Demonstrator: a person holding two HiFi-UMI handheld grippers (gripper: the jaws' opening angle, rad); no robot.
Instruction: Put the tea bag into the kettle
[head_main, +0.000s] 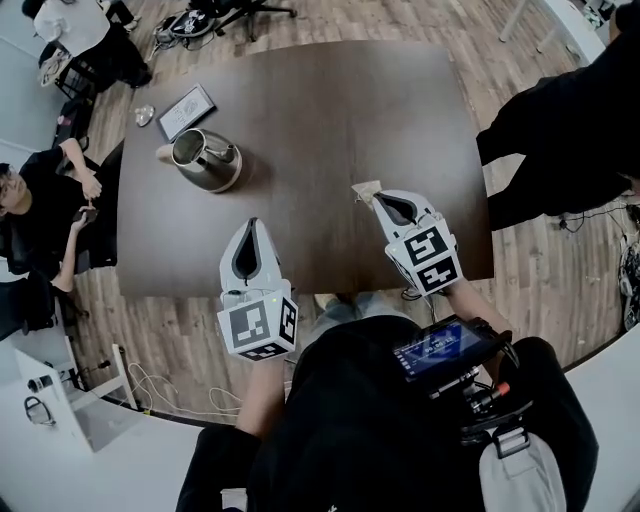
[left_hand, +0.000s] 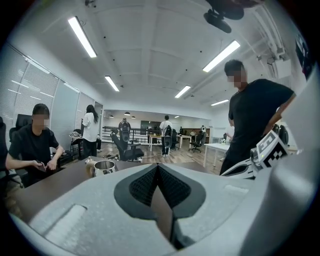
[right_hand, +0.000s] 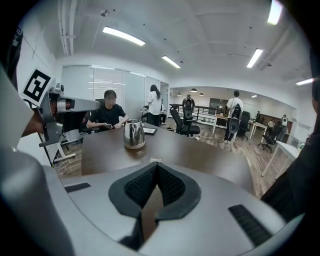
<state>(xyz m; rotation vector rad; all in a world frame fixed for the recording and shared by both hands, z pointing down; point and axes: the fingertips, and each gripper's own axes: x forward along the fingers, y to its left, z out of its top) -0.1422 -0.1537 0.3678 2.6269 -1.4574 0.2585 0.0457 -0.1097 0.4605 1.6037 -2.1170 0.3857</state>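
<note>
Where everything stands, counter (head_main: 330, 120): dark wood.
kettle (head_main: 205, 160): shiny steel, open-topped, on the counter's left part.
left hand-held gripper (head_main: 252, 228): jaws together, empty.
right hand-held gripper (head_main: 378, 199): pinched shut on the tea bag (head_main: 366, 189).
tea bag: small, pale tan, well apart from the kettle.

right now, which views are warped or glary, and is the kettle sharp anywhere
Head view: fisheye curves the table edges, kettle sharp with glints. Left gripper view: ceiling strip lights blow out, dark corners, left claw close and soft. Right gripper view: same warp, kettle clear.
</note>
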